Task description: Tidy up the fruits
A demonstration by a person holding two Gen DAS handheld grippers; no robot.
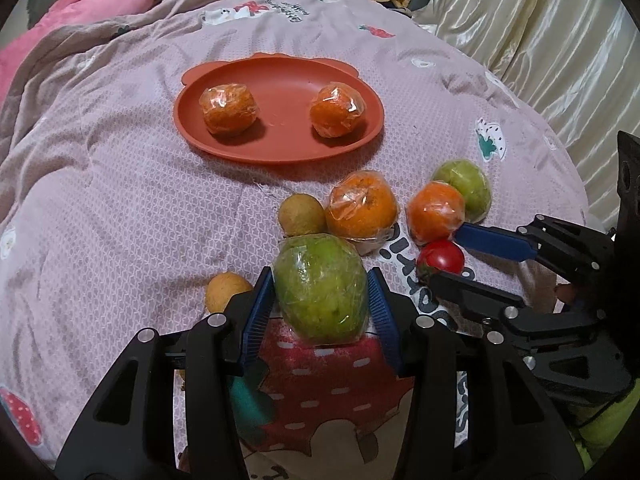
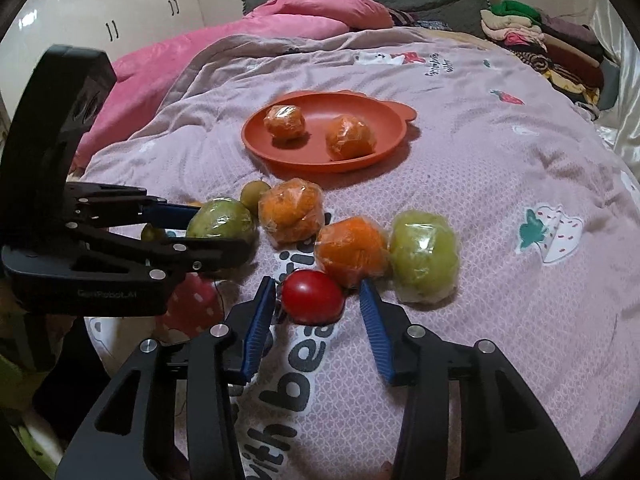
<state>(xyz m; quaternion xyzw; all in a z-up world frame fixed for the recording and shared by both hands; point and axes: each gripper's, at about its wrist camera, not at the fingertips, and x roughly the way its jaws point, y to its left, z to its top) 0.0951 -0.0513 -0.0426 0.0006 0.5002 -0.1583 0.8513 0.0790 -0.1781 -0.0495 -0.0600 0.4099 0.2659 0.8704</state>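
Your left gripper (image 1: 320,304) pinches a wrapped green apple (image 1: 322,288) on the bed (image 1: 120,200), while your right gripper (image 2: 318,304) stands spread around the tomato (image 2: 313,297); next, probably lift the apple toward the plate (image 1: 280,148).

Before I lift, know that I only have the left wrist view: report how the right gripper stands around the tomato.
Observer: The right gripper is open. The tomato lies between its pads, nearer one pad, with a clear gap to the other.
Operator: Now describe the far green fruit, not the held green fruit. An orange hides half of it here.
Observer: The far green fruit is whole, plastic-wrapped, and rests against that wrapped orange, just beyond the pad with the gap.
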